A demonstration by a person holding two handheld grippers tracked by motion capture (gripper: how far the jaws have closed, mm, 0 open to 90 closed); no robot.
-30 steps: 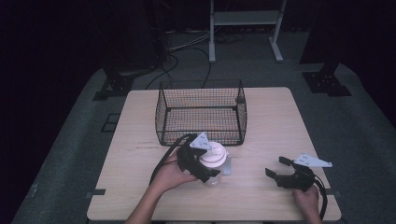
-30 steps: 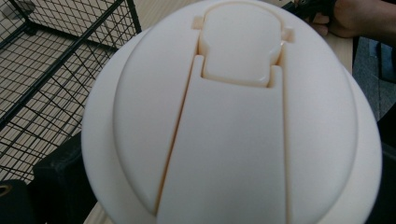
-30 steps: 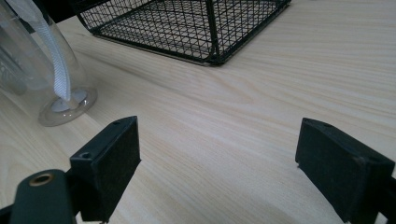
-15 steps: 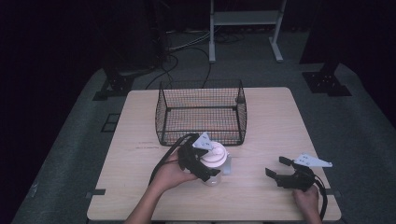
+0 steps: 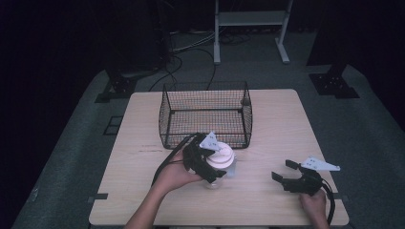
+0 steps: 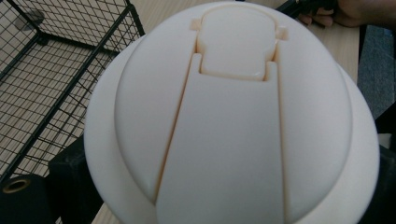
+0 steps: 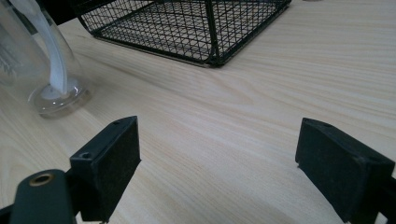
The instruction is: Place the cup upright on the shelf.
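1. Wooden table [image 5: 143, 129] carries the black wire basket [image 5: 206, 114] at its far middle.
2. Left gripper [image 5: 206, 164] is clamped on the clear cream-lidded bottle [image 5: 220, 160], just before the basket.
3. Right gripper [image 5: 286, 174] rests on the table, jaws wide apart.

Item count, as seen from beside the table:

- Table [image 5: 143, 124]: one, light wood.
- Basket [image 5: 206, 115]: one, black wire, at the middle of the table toward the far edge.
- Bottle [image 5: 220, 163]: one, clear, with one cream lid [image 6: 233, 112], standing just in front of the basket's near side.
- Grippers: two. Left gripper [image 5: 212, 164] is at the bottle; right gripper [image 5: 282, 171] is near the table's near right corner.
- Hands: two. Left hand [image 5: 173, 175] and right hand [image 5: 313, 204], one on each gripper.
- Grey plates: two, one on top of each gripper.
- Stand [image 5: 250, 21]: one, white, on the floor beyond the far edge.
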